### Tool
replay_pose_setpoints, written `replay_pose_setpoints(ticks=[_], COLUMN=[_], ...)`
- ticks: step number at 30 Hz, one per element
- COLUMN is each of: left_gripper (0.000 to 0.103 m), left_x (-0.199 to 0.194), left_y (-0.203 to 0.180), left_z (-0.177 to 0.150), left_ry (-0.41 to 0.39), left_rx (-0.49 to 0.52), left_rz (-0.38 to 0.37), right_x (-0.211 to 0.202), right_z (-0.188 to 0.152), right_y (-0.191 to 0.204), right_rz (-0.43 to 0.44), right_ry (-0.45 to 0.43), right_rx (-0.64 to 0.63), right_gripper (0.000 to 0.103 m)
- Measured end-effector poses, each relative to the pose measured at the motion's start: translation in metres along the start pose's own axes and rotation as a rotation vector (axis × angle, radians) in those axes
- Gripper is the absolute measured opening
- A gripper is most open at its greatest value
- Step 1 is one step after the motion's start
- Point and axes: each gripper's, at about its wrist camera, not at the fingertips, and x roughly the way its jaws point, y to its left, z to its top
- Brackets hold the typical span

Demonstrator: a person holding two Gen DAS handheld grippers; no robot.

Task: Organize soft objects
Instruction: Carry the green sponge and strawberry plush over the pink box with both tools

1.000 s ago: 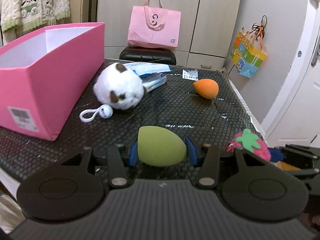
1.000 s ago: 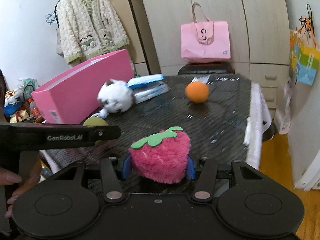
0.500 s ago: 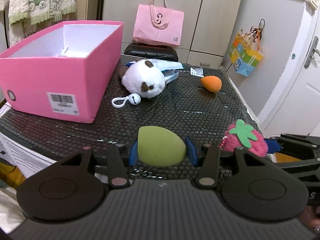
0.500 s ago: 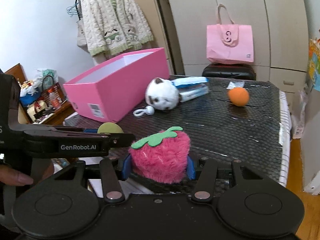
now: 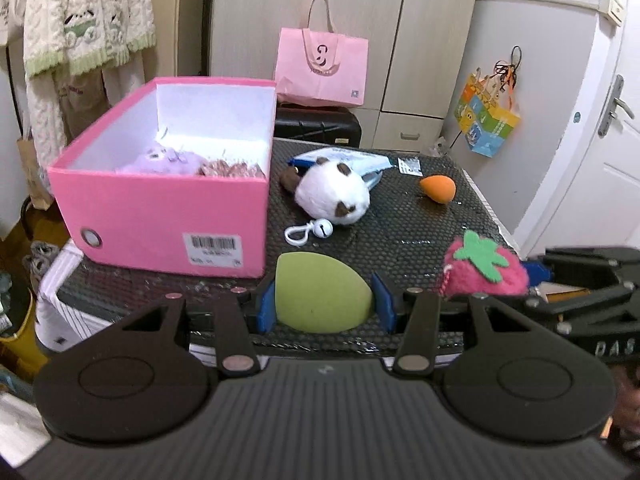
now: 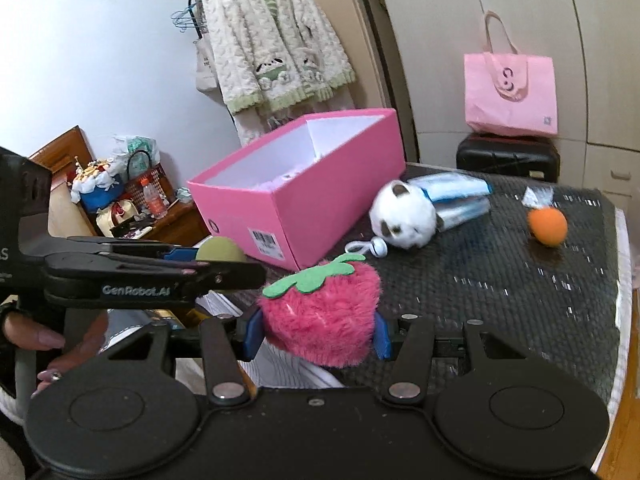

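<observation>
A bedroom corner with pale wardrobes, and in front of them a dark honeycomb-patterned table (image 5: pixel 400 248) carrying the action. On its left side sits the open pink box (image 5: pixel 160 208), barcode sticker facing us, with a purple plush (image 5: pixel 164 160) and something pink and glittery (image 5: pixel 228 169) already inside. Just right of the box lies a white-and-brown plush keychain (image 5: pixel 334 196) with its white clip and bell, resting against a blue packet (image 5: pixel 344 158), and further back an orange teardrop sponge (image 5: pixel 438 189) sits alone.

The left gripper (image 5: pixel 323 300) has its blue pads pressed on a green teardrop makeup sponge (image 5: pixel 320 292), smooth and matte, rounded end down, held clear of the tabletop near the box's front corner. The right gripper (image 6: pixel 318 330) is clamped on a fuzzy pink strawberry plush (image 6: pixel 320 312) with a green felt leaf on top, held off the table's near edge. A hand (image 6: pixel 60 344) shows around the left tool's handle.

Against a second ago, both views now look from higher and further back: the box's interior and contents have come into sight, where before only its side wall showed. Both grips are unchanged, sponge and strawberry sitting just as they did.
</observation>
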Motion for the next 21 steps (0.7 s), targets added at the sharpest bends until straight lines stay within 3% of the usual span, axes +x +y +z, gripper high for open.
replay_pose_setpoints(ticks=[13, 18, 21], left_gripper=[0.048, 0.048, 0.048], left_x=[0.002, 0.021, 0.042], left_y=[0.053, 0.077, 0.094], left_z=[0.06, 0.091, 0.109], left_ry=[-0.037, -0.025, 0.015], left_rx=[0.008, -0.028, -0.076], left_rz=[-0.081, -0.108, -0.114], right_x=[0.026, 0.057, 0.087], right_z=[0.069, 0.102, 0.122], right_y=[0.026, 0.025, 0.018], right_rz=[0.029, 0.02, 0.039], right_ry=[-0.05, -0.093, -0.068], right_rx=[-0.125, -0.206, -0.229], right_gripper=[0.057, 0.057, 0.057])
